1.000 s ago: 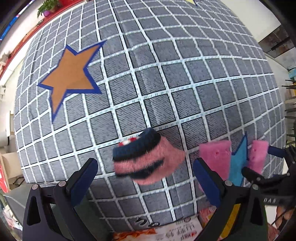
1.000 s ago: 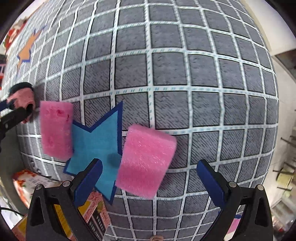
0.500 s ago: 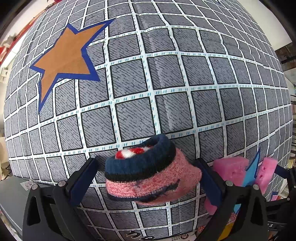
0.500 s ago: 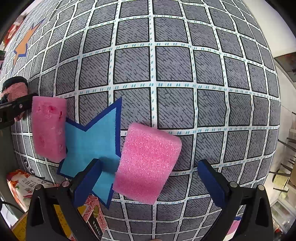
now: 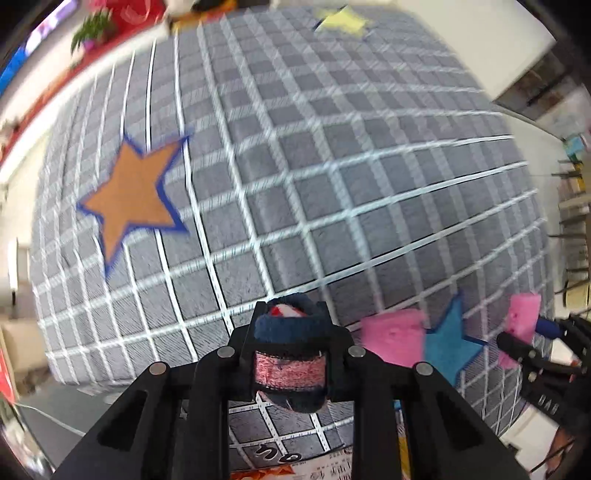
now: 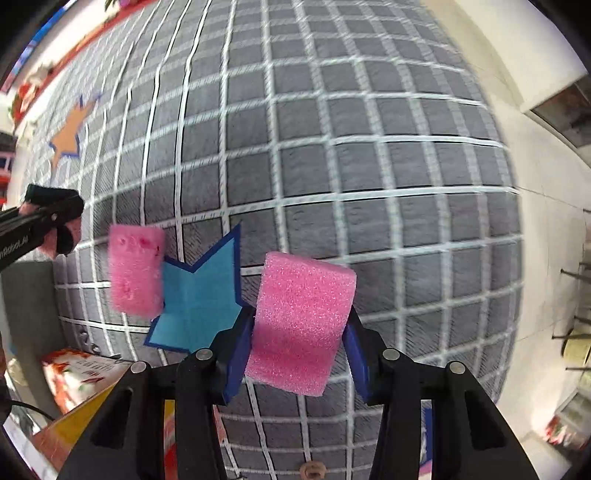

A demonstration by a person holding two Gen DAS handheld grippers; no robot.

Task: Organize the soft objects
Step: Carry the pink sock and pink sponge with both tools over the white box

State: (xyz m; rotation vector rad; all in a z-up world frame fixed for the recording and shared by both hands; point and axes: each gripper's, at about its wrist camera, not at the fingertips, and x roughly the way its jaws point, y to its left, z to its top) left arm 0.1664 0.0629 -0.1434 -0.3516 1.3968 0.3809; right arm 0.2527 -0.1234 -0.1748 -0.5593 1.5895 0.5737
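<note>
My left gripper (image 5: 291, 350) is shut on a pink and navy knitted sock roll (image 5: 290, 354) and holds it above the checked grey mat (image 5: 332, 184). My right gripper (image 6: 299, 332) is shut on a pink foam sponge (image 6: 301, 321), lifted off the mat (image 6: 369, 147). A second pink sponge (image 6: 136, 271) lies on the mat beside a blue star patch (image 6: 199, 299). In the left wrist view that sponge (image 5: 393, 341) and the blue star (image 5: 445, 341) lie to the right, with the held sponge (image 5: 521, 321) beyond. An orange star patch (image 5: 133, 199) lies far left.
A yellow star patch (image 5: 343, 22) sits at the mat's far edge. Printed cartons (image 6: 77, 373) lie below the mat's near edge. The left gripper with the sock shows at the left of the right wrist view (image 6: 51, 225). White floor and racks lie to the right.
Both grippers have closed: the left on the sock roll, the right on the pink sponge. Both have lifted their objects off the mat and the views have pulled back.
</note>
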